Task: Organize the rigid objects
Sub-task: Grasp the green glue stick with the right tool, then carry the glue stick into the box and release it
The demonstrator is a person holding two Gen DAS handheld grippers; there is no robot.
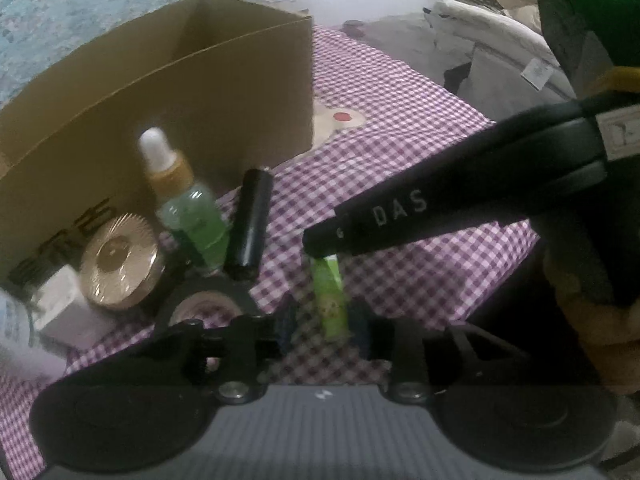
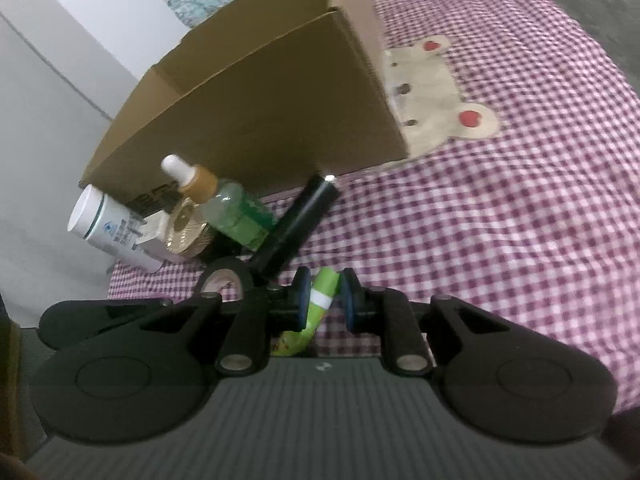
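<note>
A small green tube (image 1: 330, 304) lies on the purple checked cloth (image 1: 400, 160). In the right wrist view the green tube (image 2: 322, 296) sits between the blue pads of my right gripper (image 2: 326, 300), which is shut on it. The right gripper's black finger (image 1: 360, 224) comes in from the right and meets the tube's far end. My left gripper (image 1: 324, 330) is open, its fingers either side of the tube's near end with a gap on the left. An open cardboard box (image 1: 180, 92) (image 2: 260, 112) stands behind.
In front of the box stand a green dropper bottle (image 1: 192, 216), a black cylinder (image 1: 250, 224), a gold-lidded jar (image 1: 120, 264), a black tape roll (image 1: 204, 296), a white carton (image 1: 60, 308) and a white bottle (image 2: 104, 224). Pale bedding (image 1: 500, 40) lies far right.
</note>
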